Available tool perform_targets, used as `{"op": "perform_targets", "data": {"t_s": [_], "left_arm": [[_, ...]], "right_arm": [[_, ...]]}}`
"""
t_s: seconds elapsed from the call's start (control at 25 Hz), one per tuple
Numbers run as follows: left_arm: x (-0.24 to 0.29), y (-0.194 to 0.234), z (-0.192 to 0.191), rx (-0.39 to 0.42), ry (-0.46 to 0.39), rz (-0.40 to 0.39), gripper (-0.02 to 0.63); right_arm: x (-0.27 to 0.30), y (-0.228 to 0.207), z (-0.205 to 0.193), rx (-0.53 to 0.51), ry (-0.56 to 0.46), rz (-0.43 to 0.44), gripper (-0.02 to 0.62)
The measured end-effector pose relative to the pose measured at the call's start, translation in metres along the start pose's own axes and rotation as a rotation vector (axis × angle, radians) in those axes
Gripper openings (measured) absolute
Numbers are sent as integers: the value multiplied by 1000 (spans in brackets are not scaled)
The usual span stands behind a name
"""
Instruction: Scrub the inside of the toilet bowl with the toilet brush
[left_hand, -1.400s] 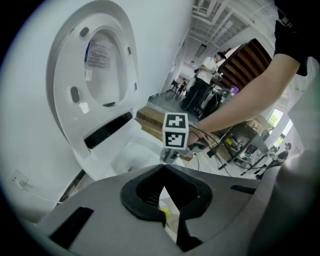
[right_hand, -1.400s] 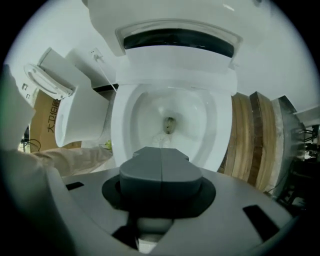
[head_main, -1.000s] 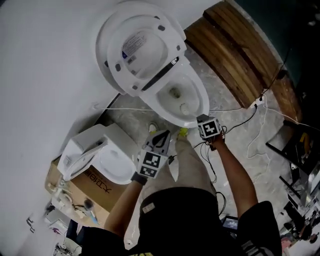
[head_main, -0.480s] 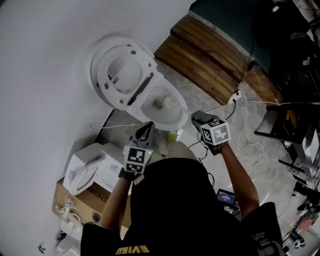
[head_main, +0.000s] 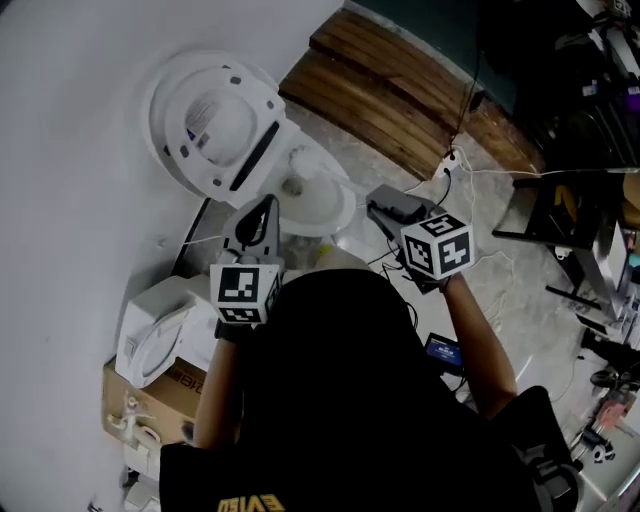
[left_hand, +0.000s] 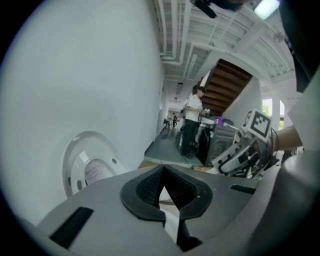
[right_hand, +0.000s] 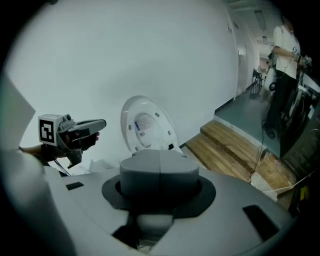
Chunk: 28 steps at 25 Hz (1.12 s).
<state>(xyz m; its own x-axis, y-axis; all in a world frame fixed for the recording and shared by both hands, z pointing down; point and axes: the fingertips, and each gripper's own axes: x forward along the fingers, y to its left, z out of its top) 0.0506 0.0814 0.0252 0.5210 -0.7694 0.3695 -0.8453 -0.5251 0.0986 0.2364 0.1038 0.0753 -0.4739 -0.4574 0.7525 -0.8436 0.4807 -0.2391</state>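
The white toilet stands against the wall with its lid (head_main: 215, 125) raised and its bowl (head_main: 312, 198) open and bare. The lid also shows in the left gripper view (left_hand: 92, 167) and the right gripper view (right_hand: 146, 127). My left gripper (head_main: 263, 212) is held high over the floor just left of the bowl, jaws shut at the tips and holding nothing (left_hand: 162, 172). On the bowl's right side my right gripper (head_main: 385, 212) is also raised, shut and empty (right_hand: 159, 161). No toilet brush is in view. A small yellow-green object (head_main: 322, 256) lies at the toilet's foot, mostly hidden.
Wooden steps (head_main: 400, 90) run behind the toilet to the right. A second white toilet part (head_main: 160, 335) rests on a cardboard box (head_main: 150, 400) at the left. Cables (head_main: 490, 262) and a black stand (head_main: 560, 215) crowd the floor at the right. A person (left_hand: 192, 125) stands down the corridor.
Both grippers have risen toward the head camera and away from the bowl. The view has pulled back, so the toilet now sits farther toward the upper left.
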Motion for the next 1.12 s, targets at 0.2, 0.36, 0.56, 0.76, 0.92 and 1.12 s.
{"op": "perform_targets", "data": {"t_s": [0.2, 0.36, 0.56, 0.76, 0.92, 1.12], "left_arm": [[0, -20, 21, 31, -43, -28, 17], [-4, -23, 18, 51, -25, -45, 17], [-11, -10, 11, 41, -12, -22, 17], [-23, 0, 1, 48, -2, -2, 17], [-33, 8, -3, 41, -1, 19, 17], [-48, 13, -13, 30, 10, 10, 17]], "right_arm": [[-21, -7, 11, 10, -29, -13, 153], [-28, -8, 14, -19, -31, -37, 153], [-28, -1, 10, -65, -18, -60, 153], [-28, 8, 9, -59, -22, -53, 153], [-32, 17, 11, -40, -39, -49, 153], [-41, 25, 1, -10, -34, -90, 153]]}}
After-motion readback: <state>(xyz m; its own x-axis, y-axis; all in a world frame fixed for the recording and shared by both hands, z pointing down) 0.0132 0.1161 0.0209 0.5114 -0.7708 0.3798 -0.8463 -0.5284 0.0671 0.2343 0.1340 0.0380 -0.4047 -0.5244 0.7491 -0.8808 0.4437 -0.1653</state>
